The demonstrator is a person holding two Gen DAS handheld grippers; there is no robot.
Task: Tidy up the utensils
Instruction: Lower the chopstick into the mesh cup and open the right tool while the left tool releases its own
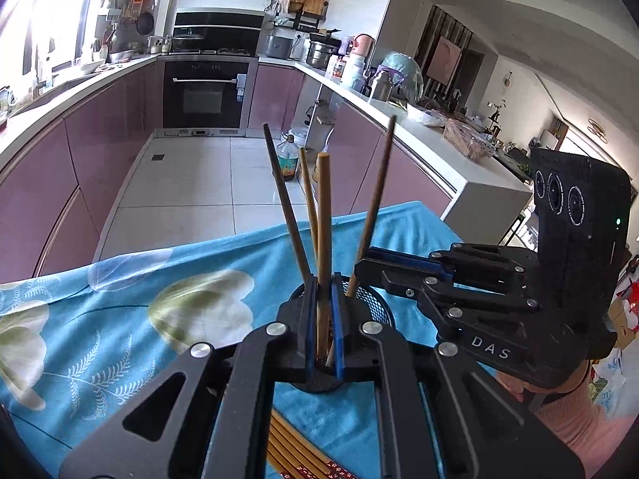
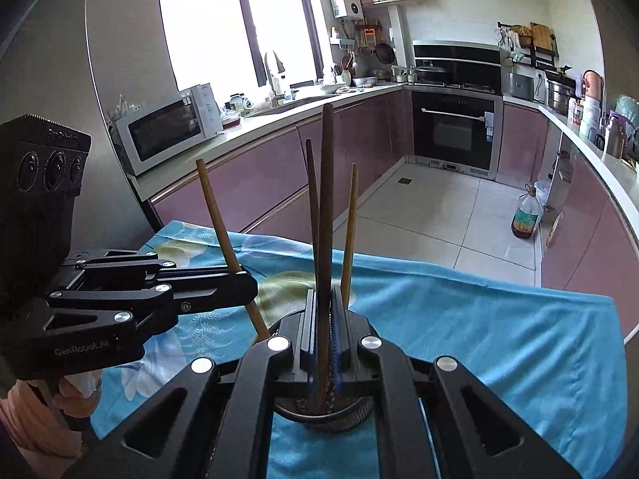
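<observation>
Nearest the left wrist view, a few loose chopsticks [image 1: 295, 445] lie flat on the blue floral cloth [image 1: 120, 319] under the tool, yet to be sorted. Just past them the left gripper [image 1: 324, 319] is clamped on a pale chopstick [image 1: 323, 239], its blue pads tight against the shaft, the lower end already inside the black mesh holder [image 1: 375, 303]. The right gripper [image 2: 322, 331] is likewise clamped on a darker, thicker chopstick [image 2: 326, 199], held above the holder's rim [image 2: 359, 407]. The step in hand looks like seating both sticks in the holder at once. To do it well, each stick should go down nearly upright until its tip meets the bottom, and only then should the pads part; letting go early could tip a stick over the rim. The two tools sit close, almost at right angles, so they should lower without knocking each other or the sticks already standing. Those sticks lean outward in a fan, some dark, some light wood, all slender and slightly tapered. The holder stands on the clothed counter, near its far edge. Beyond lie the tiled floor, an oil bottle [image 1: 288, 157] and the oven [image 1: 205, 94].
</observation>
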